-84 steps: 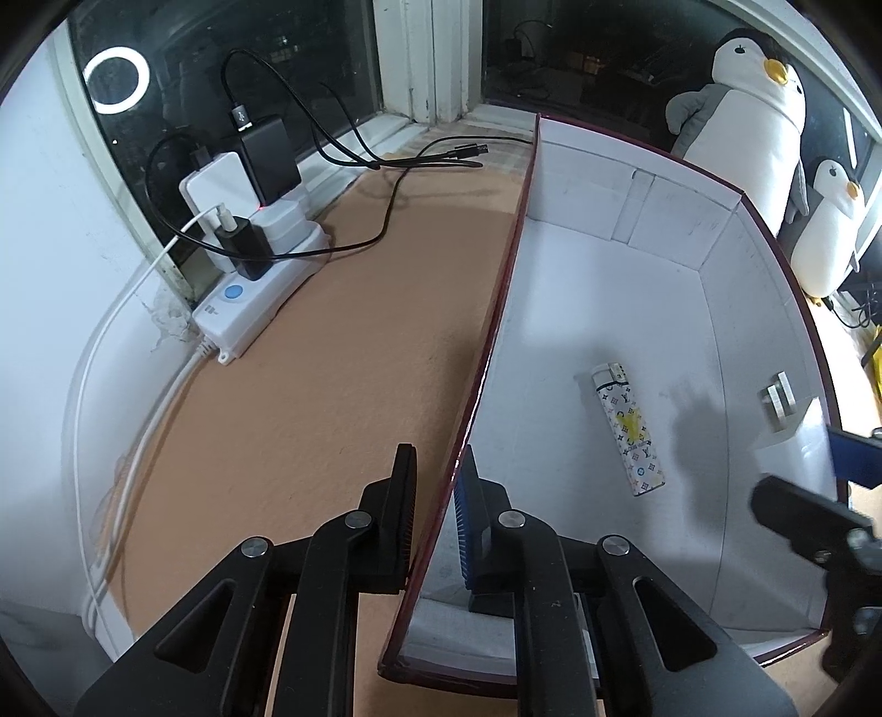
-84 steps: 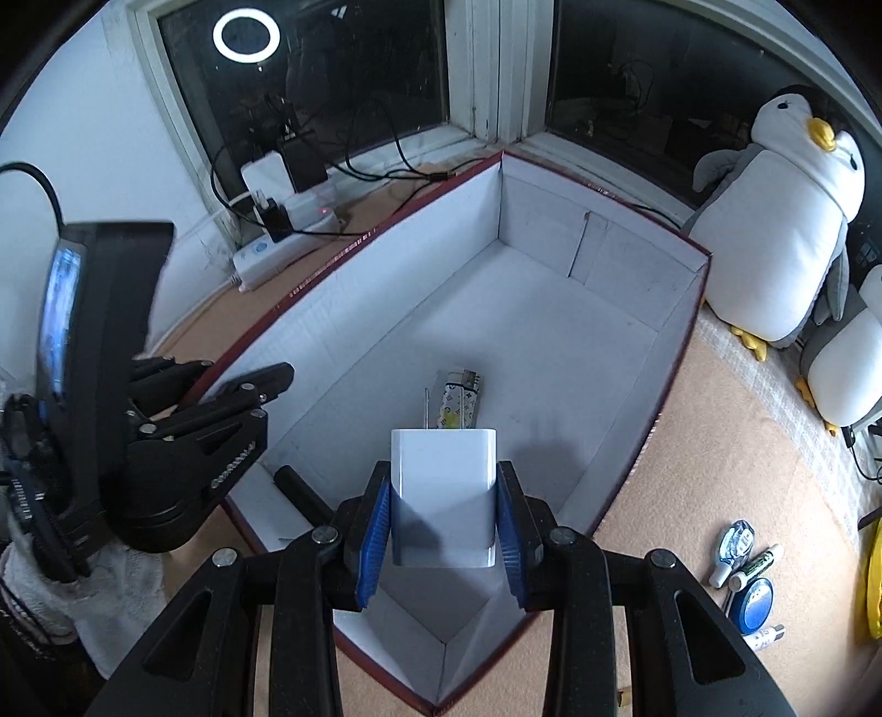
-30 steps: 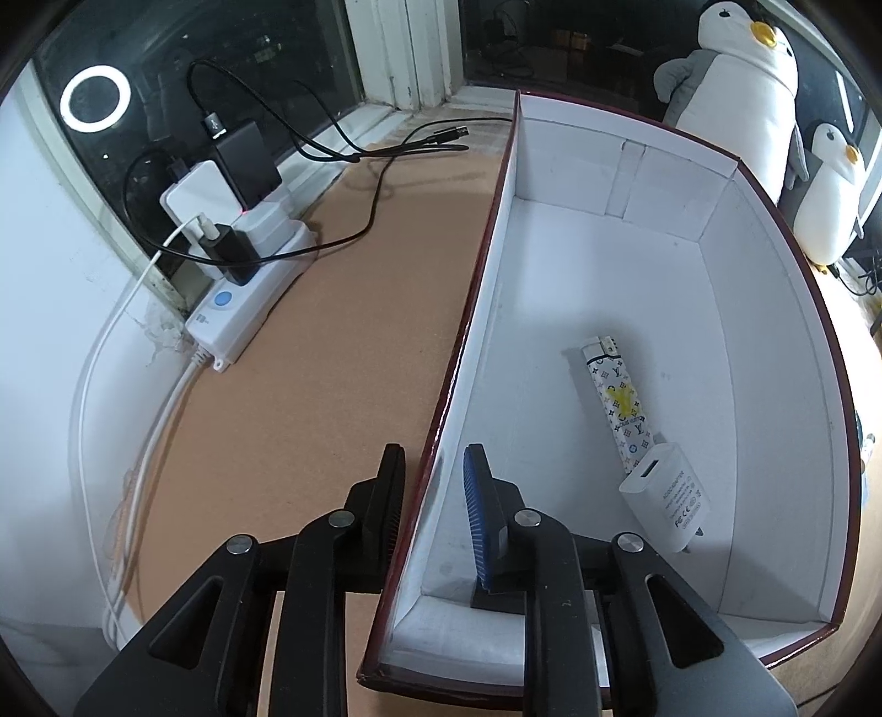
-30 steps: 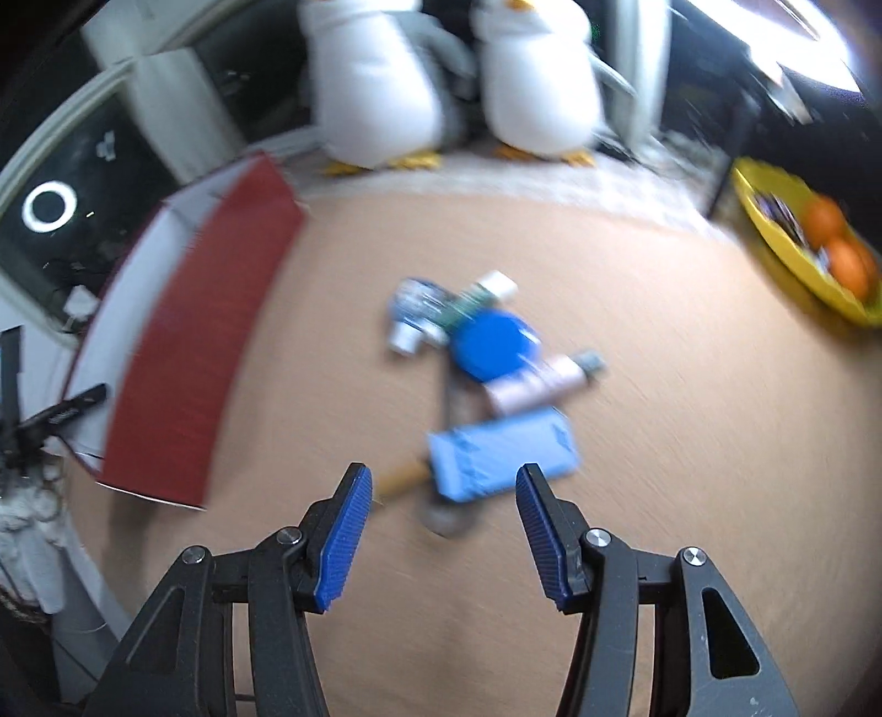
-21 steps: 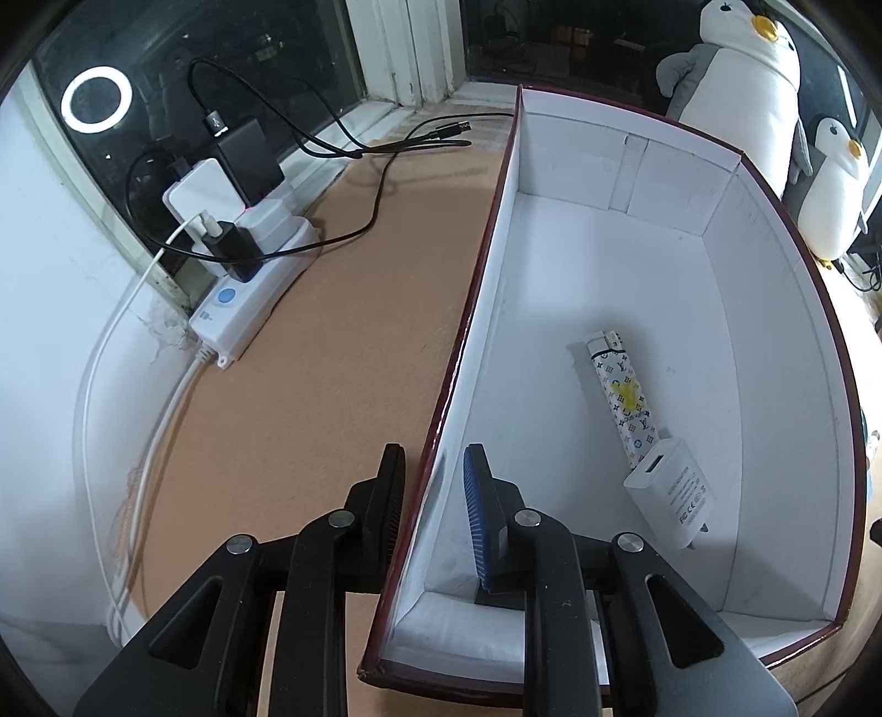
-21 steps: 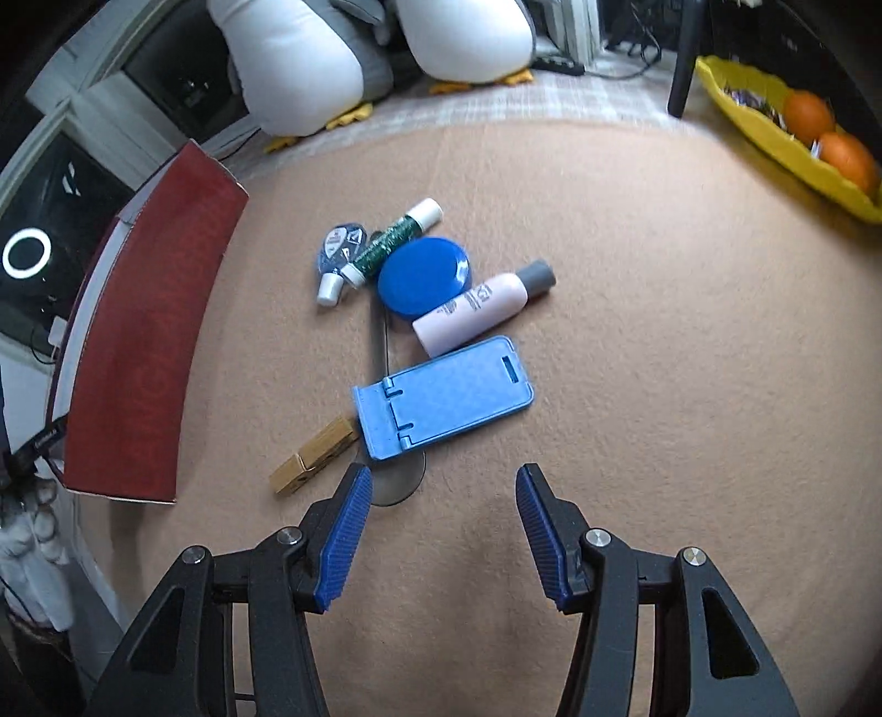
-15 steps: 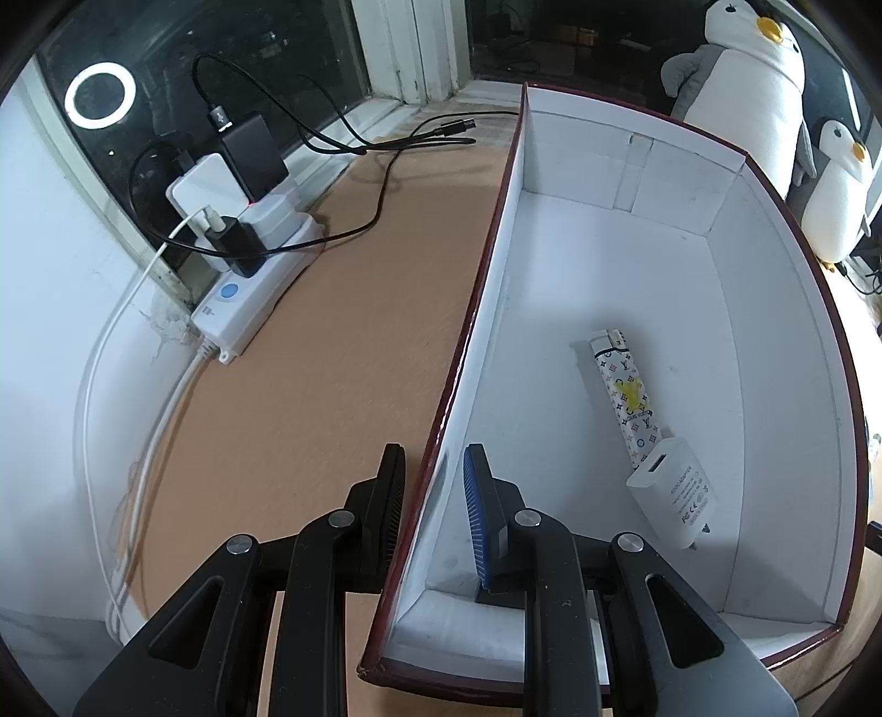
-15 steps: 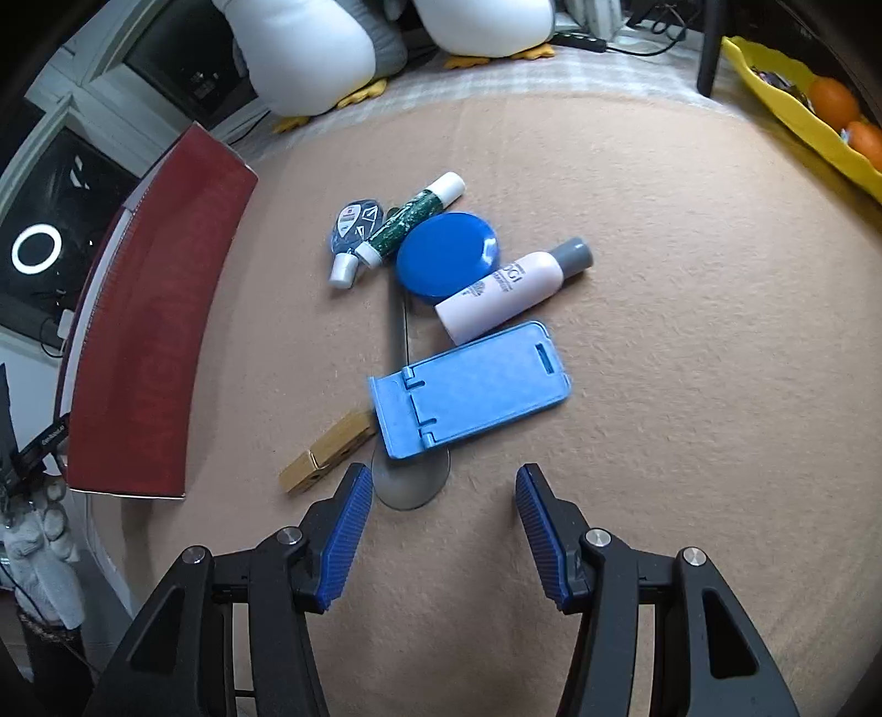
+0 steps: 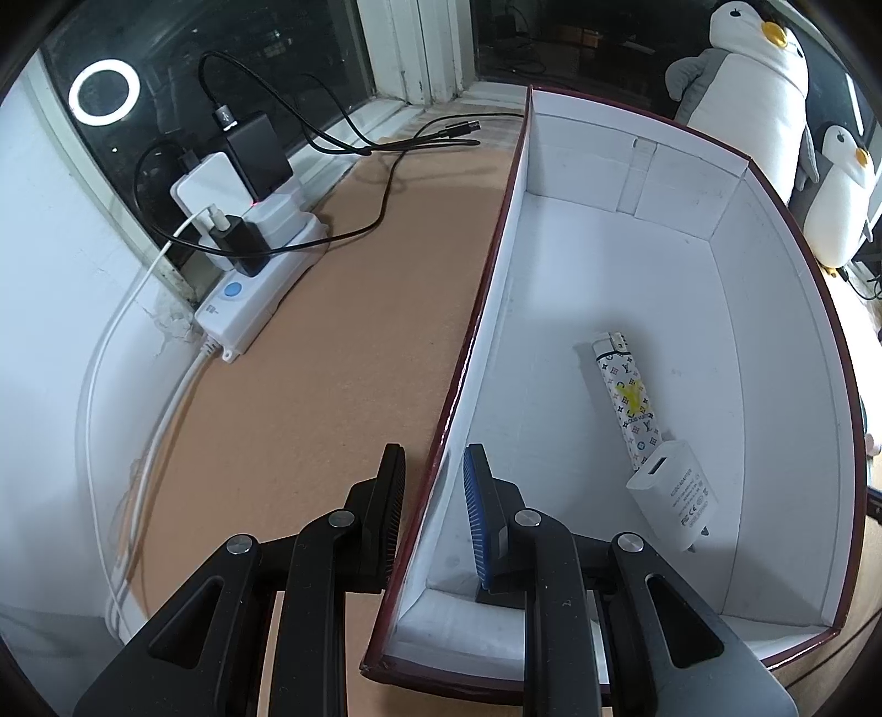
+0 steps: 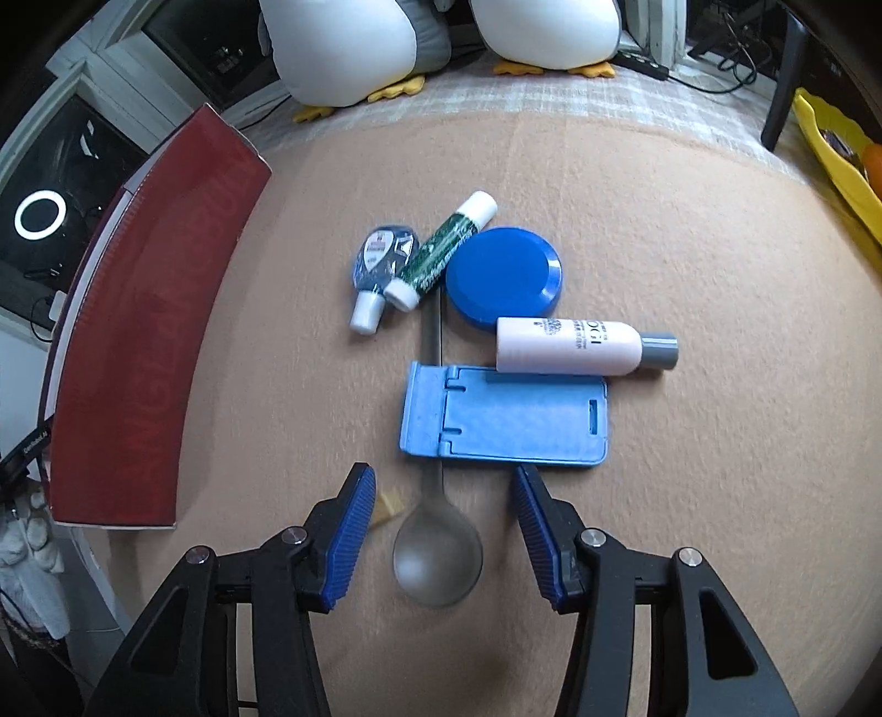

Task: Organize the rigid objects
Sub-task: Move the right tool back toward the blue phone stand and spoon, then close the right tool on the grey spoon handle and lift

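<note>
- The box [image 9: 772, 353], white inside with a dark red rim, lies open on the tan table [image 9: 331, 358].
- In it lie two things: a patterned lighter [image 9: 625, 394] flat on the floor, and a white charger [image 9: 672, 499] touching the lighter's near end, close to the right wall.
- The left gripper [image 9: 430, 485] is clamped on the box's left wall, one finger outside and the blue pad inside.
- From the right wrist view the box [image 10: 143, 331] shows only its red outer side, at the left.
- The right gripper [image 10: 444, 524] hangs above the table with its jaws apart; they have just been closing a little, and the pads press on nothing.
- Between its fingers, below them, lies the bowl of a spoon [image 10: 438, 557]; its handle runs under a blue stand [image 10: 504, 419].
- A small tan block [image 10: 388, 507] peeks out beside the left finger.
- Past the stand lie a pale bottle [image 10: 573, 346] with a grey cap, resting along the stand's far edge, a blue round lid [image 10: 504, 278], a green tube [image 10: 441, 251] and a small blue bottle [image 10: 380, 267], all close together.
- Two plush penguins [image 10: 342, 44] stand at the far edge, and a yellow bowl [image 10: 838, 160] at the right edge.
- Left of the box a white power strip [image 9: 253, 287] with plugs and cables sits by the window.
</note>
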`<state>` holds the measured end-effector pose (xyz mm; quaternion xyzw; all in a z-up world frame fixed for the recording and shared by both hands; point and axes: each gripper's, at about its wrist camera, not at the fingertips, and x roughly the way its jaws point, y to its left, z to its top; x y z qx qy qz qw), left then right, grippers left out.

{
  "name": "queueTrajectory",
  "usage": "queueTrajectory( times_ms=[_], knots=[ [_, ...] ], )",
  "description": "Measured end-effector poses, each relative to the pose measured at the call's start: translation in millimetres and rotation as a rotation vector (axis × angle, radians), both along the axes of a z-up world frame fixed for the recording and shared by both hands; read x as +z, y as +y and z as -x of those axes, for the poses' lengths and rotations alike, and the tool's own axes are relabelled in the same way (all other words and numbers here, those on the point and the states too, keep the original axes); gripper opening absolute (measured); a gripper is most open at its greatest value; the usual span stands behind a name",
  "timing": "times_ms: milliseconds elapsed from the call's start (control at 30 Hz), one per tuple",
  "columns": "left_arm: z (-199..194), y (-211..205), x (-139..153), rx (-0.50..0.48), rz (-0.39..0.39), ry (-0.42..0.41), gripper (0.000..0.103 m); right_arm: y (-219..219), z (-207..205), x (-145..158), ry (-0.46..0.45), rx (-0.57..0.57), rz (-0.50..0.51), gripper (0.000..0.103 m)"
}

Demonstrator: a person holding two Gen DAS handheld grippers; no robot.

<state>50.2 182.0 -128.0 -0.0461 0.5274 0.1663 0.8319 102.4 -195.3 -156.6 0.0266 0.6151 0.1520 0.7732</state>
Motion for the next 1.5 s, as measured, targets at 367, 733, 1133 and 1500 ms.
queueTrajectory(
  times_ms=[367,733,1133,1500],
  knots=[
    [1,2,-1,0.007,0.012,-0.004,0.02,23,-26,-6,-0.02,0.09,0.132,0.038],
    [0,4,-4,0.006,0.023,-0.006,0.02,17,-7,-6,-0.001,0.193,0.262,0.01],
    [-1,3,-2,-0.002,0.032,-0.016,0.02,37,-17,-7,0.034,0.252,0.309,0.007],
    [-2,3,-4,-0.004,0.037,-0.013,0.02,15,16,-7,0.058,0.181,0.231,0.007]
  ],
)
